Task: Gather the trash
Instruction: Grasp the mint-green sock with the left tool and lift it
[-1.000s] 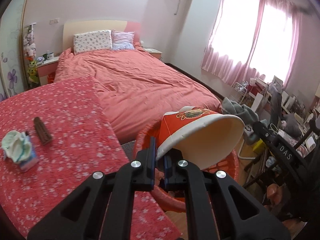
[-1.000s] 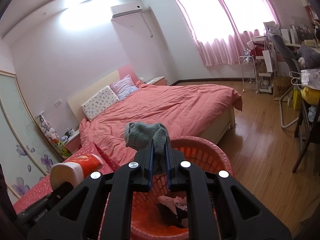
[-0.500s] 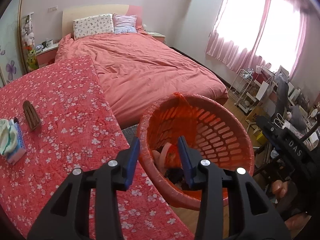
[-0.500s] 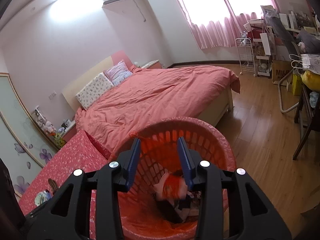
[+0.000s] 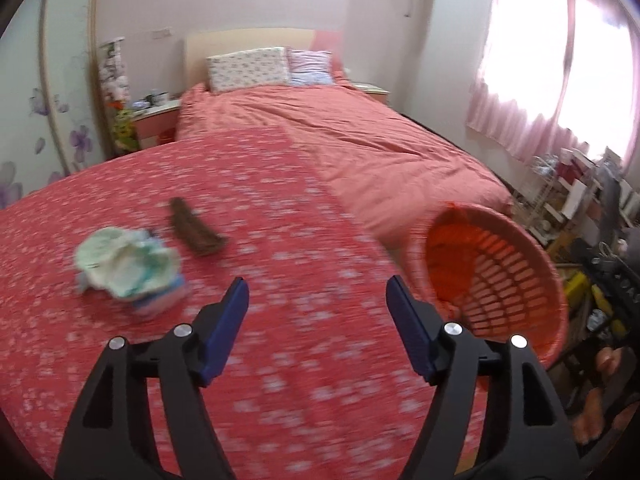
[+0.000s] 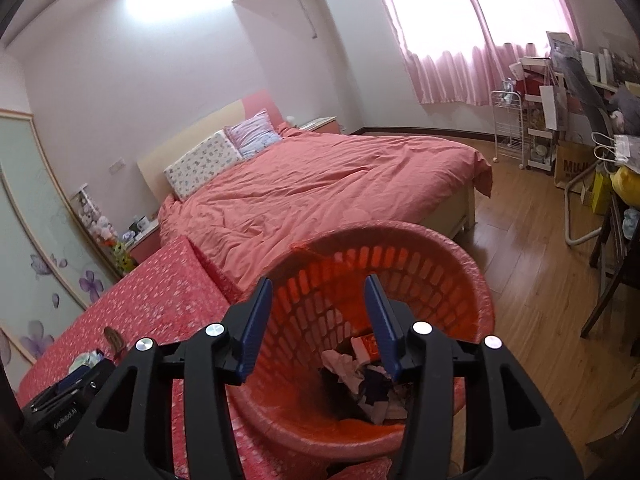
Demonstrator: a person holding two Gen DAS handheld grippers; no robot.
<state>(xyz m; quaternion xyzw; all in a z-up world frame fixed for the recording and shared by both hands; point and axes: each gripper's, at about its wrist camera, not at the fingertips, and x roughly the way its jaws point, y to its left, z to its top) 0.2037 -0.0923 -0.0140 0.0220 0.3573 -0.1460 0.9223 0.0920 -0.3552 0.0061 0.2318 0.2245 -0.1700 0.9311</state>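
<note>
A red slotted basket [image 6: 460, 272] stands beside the table and holds several scraps of trash [image 6: 360, 376]; it also shows at the right of the left wrist view [image 5: 532, 264]. My right gripper [image 6: 318, 292] is open and empty right above the basket's mouth. My left gripper [image 5: 316, 294] is wide open and empty above the red floral table [image 5: 280, 220]. On the table lie a crumpled pale wad on a small packet [image 5: 128, 264] and a brown strip [image 5: 194, 232], both ahead and left of the left gripper. The left wrist view is blurred.
A bed with a pink cover [image 6: 320, 184] stretches behind the table and basket. Wooden floor [image 6: 532, 264] lies to the right, with cluttered shelves, bags and a chair [image 6: 580, 128] along the right wall. A nightstand [image 5: 154, 120] stands by the headboard.
Both grippers opened: the red cup fell from the left and the grey sock from the right into the basket. The left gripper then swung left over the table.
</note>
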